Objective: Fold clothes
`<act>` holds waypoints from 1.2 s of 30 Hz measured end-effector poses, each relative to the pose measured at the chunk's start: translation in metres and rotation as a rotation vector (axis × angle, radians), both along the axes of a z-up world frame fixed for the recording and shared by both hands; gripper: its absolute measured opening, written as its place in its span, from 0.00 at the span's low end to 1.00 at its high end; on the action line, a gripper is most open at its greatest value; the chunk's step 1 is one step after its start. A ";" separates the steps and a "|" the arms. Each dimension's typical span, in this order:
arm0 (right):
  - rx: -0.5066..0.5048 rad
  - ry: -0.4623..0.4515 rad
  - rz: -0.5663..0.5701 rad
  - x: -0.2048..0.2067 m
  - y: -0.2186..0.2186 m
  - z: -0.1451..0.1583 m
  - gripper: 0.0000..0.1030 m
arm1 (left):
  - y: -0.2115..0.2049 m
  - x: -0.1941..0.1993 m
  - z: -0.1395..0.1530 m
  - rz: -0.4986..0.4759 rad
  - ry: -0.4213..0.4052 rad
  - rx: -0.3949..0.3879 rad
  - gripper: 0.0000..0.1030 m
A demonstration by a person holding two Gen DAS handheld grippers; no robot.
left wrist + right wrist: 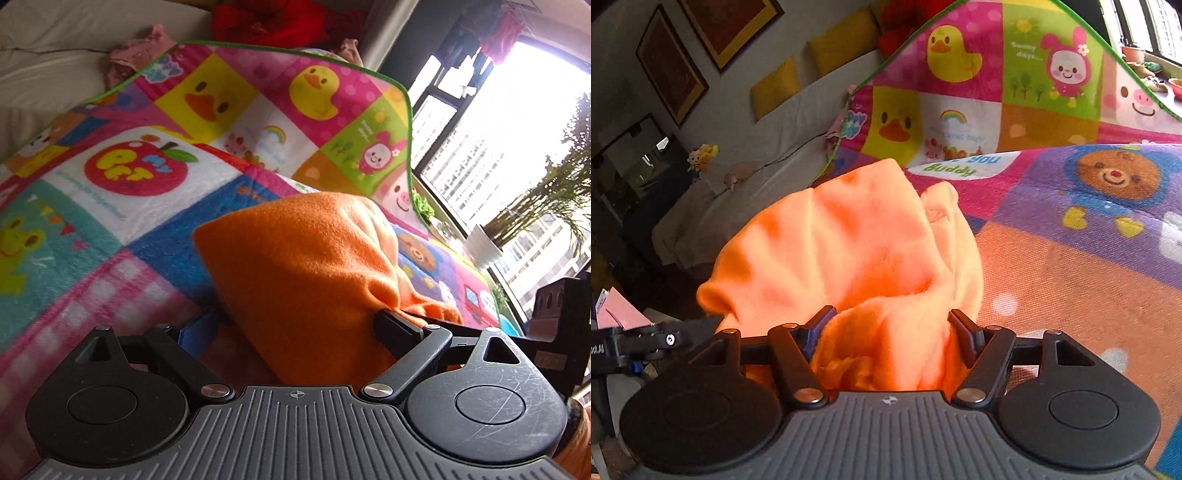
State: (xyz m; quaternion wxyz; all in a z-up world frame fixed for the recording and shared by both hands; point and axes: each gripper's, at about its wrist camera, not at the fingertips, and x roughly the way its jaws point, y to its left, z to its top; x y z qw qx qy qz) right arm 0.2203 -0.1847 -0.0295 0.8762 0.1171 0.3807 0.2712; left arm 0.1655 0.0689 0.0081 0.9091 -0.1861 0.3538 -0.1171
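Left wrist view: the left tongs (295,317) are buried in one orange fleece garment (306,258), which bulges up over a patchwork cartoon-print blanket (110,177) spread beneath it. Cloth fills the gap between the jaws, but the fabric hides the pads, so I cannot tell whether they press on it. One potted plant (532,221) stands by the one bright window (509,140).

Right wrist view: the right tongs (890,332) stand partly open with the same orange fleece bunched between the jaws; the pads do not seem to pinch it. The left tool's tip juts in at the garment's left edge. Two framed pictures (672,66) hang on the wall above three yellow cushions (775,85).

Judging by this, a fold is being laid down onto the blanket. Next comes freeing both tongs without dragging the fleece, then re-gripping an edge.
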 end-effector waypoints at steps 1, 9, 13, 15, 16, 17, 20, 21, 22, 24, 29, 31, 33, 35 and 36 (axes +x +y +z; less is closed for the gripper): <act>-0.010 -0.010 0.005 -0.007 0.007 0.002 0.65 | 0.007 -0.003 0.001 0.019 -0.015 0.022 0.94; -0.115 -0.155 0.074 -0.051 0.011 0.028 0.73 | 0.032 -0.016 -0.009 0.076 -0.009 0.035 0.96; -0.147 -0.272 0.031 -0.060 -0.013 0.058 0.96 | 0.025 -0.017 -0.009 0.074 -0.030 0.068 0.96; -0.175 -0.362 -0.021 -0.059 -0.017 0.075 1.00 | 0.023 -0.015 -0.009 0.069 -0.033 0.066 0.96; -0.193 -0.406 -0.041 -0.057 -0.016 0.081 1.00 | 0.021 -0.014 -0.008 0.066 -0.035 0.070 0.96; -0.211 -0.449 -0.061 -0.055 -0.015 0.088 1.00 | 0.018 -0.014 -0.008 0.062 -0.038 0.081 0.96; -0.272 -0.492 -0.035 -0.038 0.009 0.087 1.00 | 0.008 -0.013 -0.006 0.058 -0.049 0.130 0.96; -0.308 -0.493 -0.009 -0.031 0.020 0.082 1.00 | 0.006 -0.014 -0.006 0.058 -0.051 0.146 0.97; -0.343 -0.495 0.017 -0.024 0.031 0.077 1.00 | 0.003 -0.014 -0.006 0.057 -0.053 0.162 0.97; -0.495 -0.503 0.028 -0.016 0.051 0.051 1.00 | 0.003 -0.015 -0.005 0.061 -0.049 0.160 0.97; -0.646 -0.517 -0.009 -0.013 0.053 0.012 1.00 | 0.013 -0.024 -0.008 0.070 -0.048 0.063 0.98; -0.613 -0.456 -0.028 -0.010 0.042 0.012 1.00 | 0.011 -0.029 -0.005 0.071 -0.078 0.027 0.98; -0.621 -0.458 -0.031 -0.014 0.038 0.009 1.00 | 0.006 -0.032 0.000 0.051 -0.108 -0.003 0.98; -0.627 -0.461 -0.033 -0.017 0.037 0.008 1.00 | -0.005 -0.031 0.002 0.011 -0.117 0.009 0.98; -0.628 -0.461 -0.035 -0.018 0.037 0.007 1.00 | -0.012 -0.028 0.000 -0.001 -0.108 0.038 0.98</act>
